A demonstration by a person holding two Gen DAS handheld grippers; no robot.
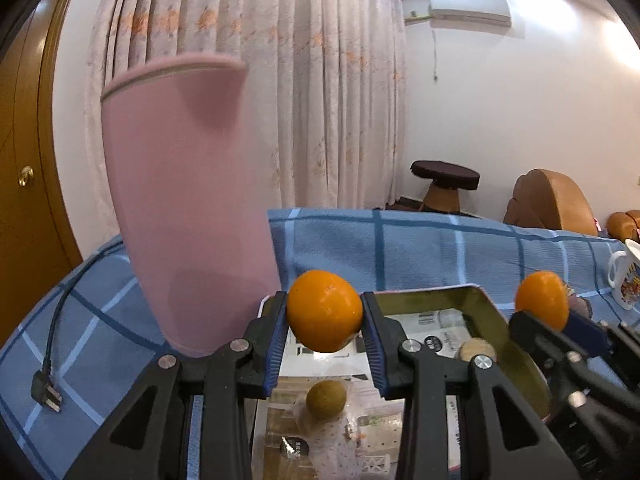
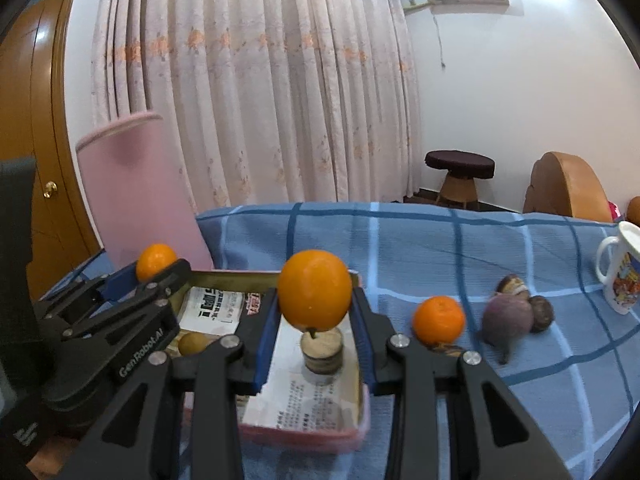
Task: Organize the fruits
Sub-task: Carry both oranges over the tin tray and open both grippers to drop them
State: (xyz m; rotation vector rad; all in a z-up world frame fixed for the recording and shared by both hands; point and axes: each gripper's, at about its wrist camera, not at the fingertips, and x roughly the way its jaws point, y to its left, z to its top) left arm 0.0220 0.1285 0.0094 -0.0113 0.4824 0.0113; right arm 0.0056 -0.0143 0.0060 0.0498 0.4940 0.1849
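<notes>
Left gripper clamped on an orange, slightly oval, long axis across the jaws. Right gripper clamped on another orange, stem end pointing down toward 6 o'clock. Both above the open tin box. Third orange on the blue cloth, at 3 o'clock of the right gripper.

Two handheld grippers, black frames.
Left gripper and right gripper: blue ribbed pads, silver screws, white "GenRobot.AI" lettering.
</notes>
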